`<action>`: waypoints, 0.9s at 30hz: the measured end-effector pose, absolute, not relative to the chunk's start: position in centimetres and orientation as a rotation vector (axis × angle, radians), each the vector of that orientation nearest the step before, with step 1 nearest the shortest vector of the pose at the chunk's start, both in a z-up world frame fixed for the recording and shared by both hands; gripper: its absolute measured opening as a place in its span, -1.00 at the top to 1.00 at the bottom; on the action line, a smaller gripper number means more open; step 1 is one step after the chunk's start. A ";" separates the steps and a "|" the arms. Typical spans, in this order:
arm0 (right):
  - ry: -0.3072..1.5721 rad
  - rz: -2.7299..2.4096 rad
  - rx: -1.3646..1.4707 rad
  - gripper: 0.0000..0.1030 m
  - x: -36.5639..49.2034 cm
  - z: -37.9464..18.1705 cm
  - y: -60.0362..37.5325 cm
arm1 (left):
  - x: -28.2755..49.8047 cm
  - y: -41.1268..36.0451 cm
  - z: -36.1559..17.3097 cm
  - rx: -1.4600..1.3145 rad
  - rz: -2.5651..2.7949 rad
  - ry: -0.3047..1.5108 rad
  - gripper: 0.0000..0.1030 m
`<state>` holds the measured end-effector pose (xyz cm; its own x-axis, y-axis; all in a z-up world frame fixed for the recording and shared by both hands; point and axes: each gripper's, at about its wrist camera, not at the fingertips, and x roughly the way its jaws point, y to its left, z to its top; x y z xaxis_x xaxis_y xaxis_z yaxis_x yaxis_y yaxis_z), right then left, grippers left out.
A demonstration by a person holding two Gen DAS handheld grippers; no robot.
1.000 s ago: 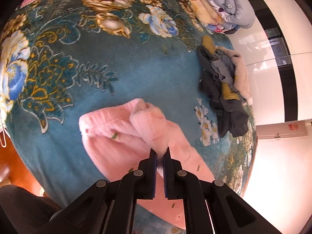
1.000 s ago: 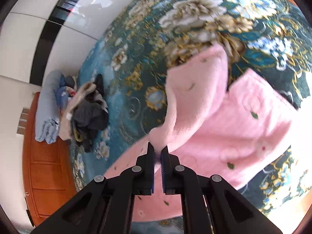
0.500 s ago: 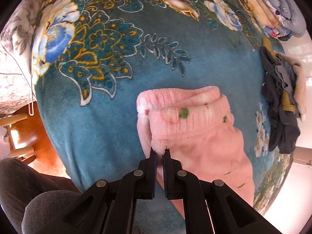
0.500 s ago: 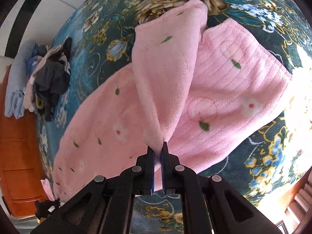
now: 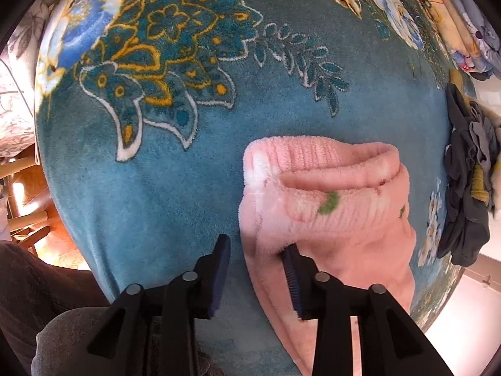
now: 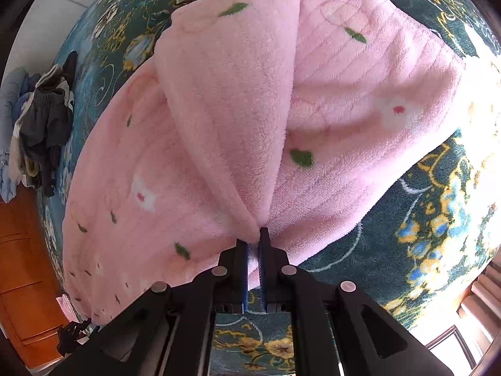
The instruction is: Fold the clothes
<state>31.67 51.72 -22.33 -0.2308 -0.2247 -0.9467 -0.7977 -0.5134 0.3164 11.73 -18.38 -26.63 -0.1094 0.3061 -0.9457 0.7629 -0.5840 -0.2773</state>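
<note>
A pink fleece garment (image 5: 338, 206) with small flowers and green leaves lies on a teal floral blanket (image 5: 188, 172). In the left wrist view its folded edge rests on the blanket; my left gripper (image 5: 256, 250) is open, its jaws on either side of the garment's near corner, holding nothing. In the right wrist view my right gripper (image 6: 253, 241) is shut on a folded flap of the same pink garment (image 6: 225, 100), which is drawn over the rest of the garment.
A heap of dark and grey clothes (image 5: 466, 194) lies on the blanket to the right, also in the right wrist view (image 6: 43, 131) at left. Folded quilts (image 5: 454, 25) are stacked at the far right. An orange wooden cabinet (image 6: 22, 266) stands beside the bed.
My left gripper has opened and let go of the garment's corner, which now lies on the blanket. My right gripper has drawn its flap closer over the garment.
</note>
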 end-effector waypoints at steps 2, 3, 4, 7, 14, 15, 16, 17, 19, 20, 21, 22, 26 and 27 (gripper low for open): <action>1.219 1.789 -1.603 0.89 31.6 -22.4 51.8 | 12.0 -18.4 -27.1 1.802 -1.729 1.192 0.10; 1.219 1.786 -1.604 0.89 31.6 -22.4 51.8 | 12.1 -18.3 -27.3 1.797 -1.732 1.200 0.10; 1.220 1.784 -1.604 0.89 31.6 -22.5 51.8 | 12.2 -18.3 -27.4 1.792 -1.735 1.207 0.09; 1.224 1.776 -1.602 0.89 31.7 -22.6 52.0 | 12.5 -17.9 -27.6 1.767 -1.744 1.238 0.10; 1.210 1.765 -1.609 0.89 31.6 -22.8 52.3 | 12.6 -17.3 -27.3 1.752 -1.793 1.326 0.71; 1.206 1.764 -1.610 0.89 31.5 -22.7 52.3 | 12.7 -17.2 -27.1 1.752 -1.804 1.327 0.74; 1.203 1.764 -1.611 0.89 31.5 -22.7 52.3 | 12.3 -17.1 -26.8 1.749 -1.817 1.318 0.79; 1.201 1.762 -1.610 0.89 31.6 -22.7 52.4 | 11.9 -16.9 -26.2 1.744 -1.844 1.300 0.81; 1.199 1.759 -1.605 0.89 31.6 -22.6 52.4 | 11.0 -16.5 -24.7 1.725 -1.916 1.263 0.84; 1.198 1.758 -1.601 0.89 31.7 -22.5 52.5 | 10.4 -16.3 -23.8 1.708 -1.962 1.246 0.86; 1.198 1.760 -1.594 0.89 31.8 -22.4 52.5 | 9.6 -16.4 -22.3 1.673 -2.019 1.267 0.86; 1.206 1.766 -1.578 0.89 31.8 -22.0 52.5 | 8.8 -16.5 -20.8 1.633 -2.078 1.294 0.87; 1.245 1.888 -1.497 0.89 31.1 -19.5 51.9 | 5.4 -16.9 -13.3 1.453 -2.382 1.325 0.87; 1.245 1.918 -1.506 0.89 30.9 -19.3 51.1 | 5.1 -17.7 -12.3 1.412 -2.429 1.290 0.87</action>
